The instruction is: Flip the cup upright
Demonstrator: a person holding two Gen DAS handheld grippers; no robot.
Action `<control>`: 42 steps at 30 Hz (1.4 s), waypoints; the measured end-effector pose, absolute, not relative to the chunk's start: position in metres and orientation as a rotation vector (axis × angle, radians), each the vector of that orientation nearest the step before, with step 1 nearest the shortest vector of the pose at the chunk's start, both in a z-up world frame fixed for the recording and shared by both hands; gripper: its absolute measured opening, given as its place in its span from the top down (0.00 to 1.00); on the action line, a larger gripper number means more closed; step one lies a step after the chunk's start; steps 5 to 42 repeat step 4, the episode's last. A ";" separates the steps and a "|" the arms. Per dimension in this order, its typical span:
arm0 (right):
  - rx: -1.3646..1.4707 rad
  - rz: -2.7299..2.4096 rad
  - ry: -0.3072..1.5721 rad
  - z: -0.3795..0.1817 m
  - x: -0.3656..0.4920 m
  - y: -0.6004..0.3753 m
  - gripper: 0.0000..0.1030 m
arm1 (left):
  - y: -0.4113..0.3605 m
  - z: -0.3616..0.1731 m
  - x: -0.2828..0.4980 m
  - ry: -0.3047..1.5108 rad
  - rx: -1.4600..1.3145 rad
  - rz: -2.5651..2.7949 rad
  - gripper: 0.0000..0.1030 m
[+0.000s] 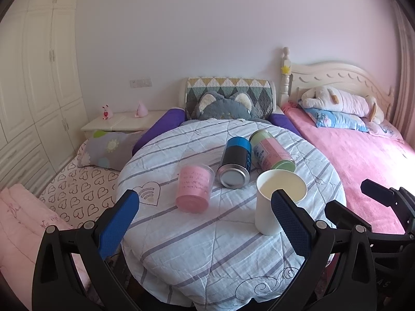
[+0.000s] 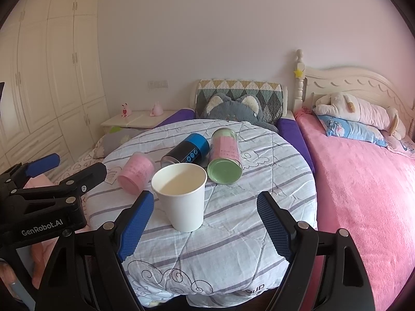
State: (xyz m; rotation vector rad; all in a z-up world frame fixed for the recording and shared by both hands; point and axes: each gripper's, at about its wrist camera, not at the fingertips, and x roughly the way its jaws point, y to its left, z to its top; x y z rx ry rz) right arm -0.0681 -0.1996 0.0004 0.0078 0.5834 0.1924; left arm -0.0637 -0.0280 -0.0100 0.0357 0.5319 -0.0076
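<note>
A white paper cup (image 1: 275, 202) (image 2: 181, 194) stands upright, mouth up, on a round table covered with a striped quilt (image 1: 207, 246) (image 2: 233, 233). A pink cup (image 1: 194, 188) (image 2: 136, 172), a blue-and-black can (image 1: 234, 164) (image 2: 186, 151) and a green-and-pink jar (image 1: 272, 153) (image 2: 225, 159) lie on their sides behind it. My left gripper (image 1: 205, 207) is open and empty; its right finger (image 1: 290, 223) overlaps the white cup. My right gripper (image 2: 205, 212) is open and empty, with the white cup just beyond its fingers.
A pink bed (image 1: 363, 160) (image 2: 363, 181) lies to the right, a heart-print bed (image 1: 77, 189) to the left. A chair with a grey plush cushion (image 1: 225, 107) (image 2: 233, 108) stands behind the table. Each gripper shows in the other's view (image 1: 384, 207) (image 2: 52, 181).
</note>
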 end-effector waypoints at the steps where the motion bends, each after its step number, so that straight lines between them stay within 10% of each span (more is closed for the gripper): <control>1: 0.007 0.192 0.589 -0.001 -0.067 -0.199 0.19 | -0.029 -0.011 -0.064 0.532 0.037 -0.007 0.00; 42: 0.003 0.192 0.603 -0.004 -0.065 -0.199 0.19 | -0.029 -0.015 -0.058 0.557 0.041 -0.017 0.00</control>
